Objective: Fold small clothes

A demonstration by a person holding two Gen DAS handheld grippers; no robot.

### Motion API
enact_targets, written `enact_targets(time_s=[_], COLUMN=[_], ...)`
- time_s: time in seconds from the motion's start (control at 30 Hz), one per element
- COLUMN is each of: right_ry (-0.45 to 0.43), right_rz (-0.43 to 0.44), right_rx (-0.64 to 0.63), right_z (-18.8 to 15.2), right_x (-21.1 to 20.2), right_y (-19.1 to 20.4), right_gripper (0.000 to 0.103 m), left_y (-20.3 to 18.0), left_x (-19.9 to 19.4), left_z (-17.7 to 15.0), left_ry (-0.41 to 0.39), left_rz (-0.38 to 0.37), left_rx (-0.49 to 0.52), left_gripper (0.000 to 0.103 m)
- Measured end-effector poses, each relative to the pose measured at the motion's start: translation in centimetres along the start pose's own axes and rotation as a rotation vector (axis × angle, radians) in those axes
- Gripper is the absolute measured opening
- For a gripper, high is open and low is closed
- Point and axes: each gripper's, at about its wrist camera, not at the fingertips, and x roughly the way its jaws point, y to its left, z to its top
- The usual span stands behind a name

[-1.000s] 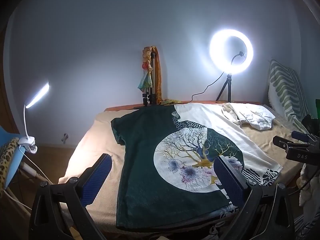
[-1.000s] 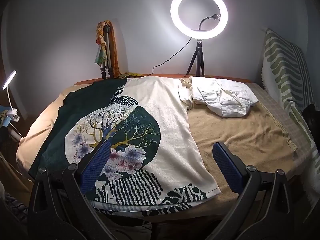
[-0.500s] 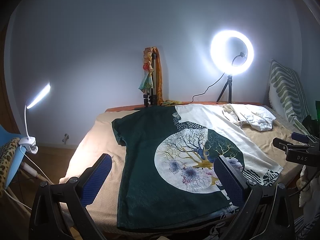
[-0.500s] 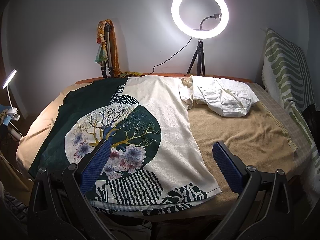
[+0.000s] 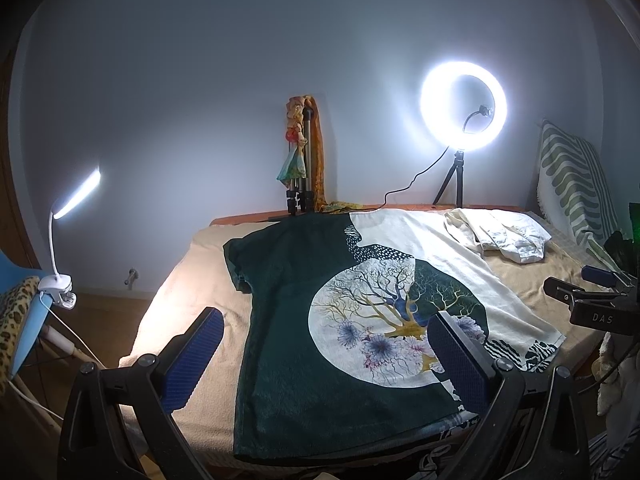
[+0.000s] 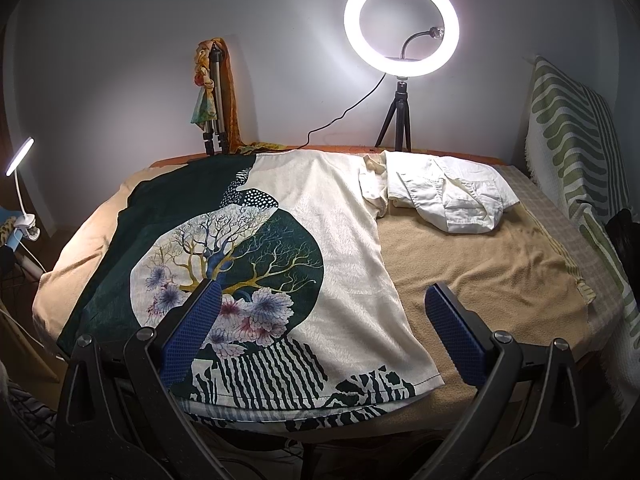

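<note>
Left wrist view shows me the tree-print T-shirt (image 5: 344,320) spread flat on the beige towel (image 5: 192,280); I hold my left gripper (image 5: 324,356) and right gripper (image 6: 324,328) above it, both spread and empty.

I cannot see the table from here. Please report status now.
Left gripper open, empty. Right gripper open, empty. T-shirt flat, unfolded. White garment lies at its far sleeve.

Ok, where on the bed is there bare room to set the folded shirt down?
Best patch: tan blanket right of the T-shirt, below the white garment, up to the striped cushion. A narrower strip lies left of the dark sleeve. The far edge is crowded by the ring light and tripod.
</note>
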Motion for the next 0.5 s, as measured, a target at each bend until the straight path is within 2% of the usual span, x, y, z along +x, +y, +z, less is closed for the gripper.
enact_targets(time_s=[0.5], right_ry=[0.002], right_rz=[0.001], right_rx=[0.0], right_z=[0.15], right_x=[0.01], right_y=[0.2], right_gripper=[0.103], left_y=[-0.01], left_x=[-0.01], left_z=[0.02], left_ry=[0.0], left_rz=[-0.001], left_rx=[0.0], left_gripper=[0.103])
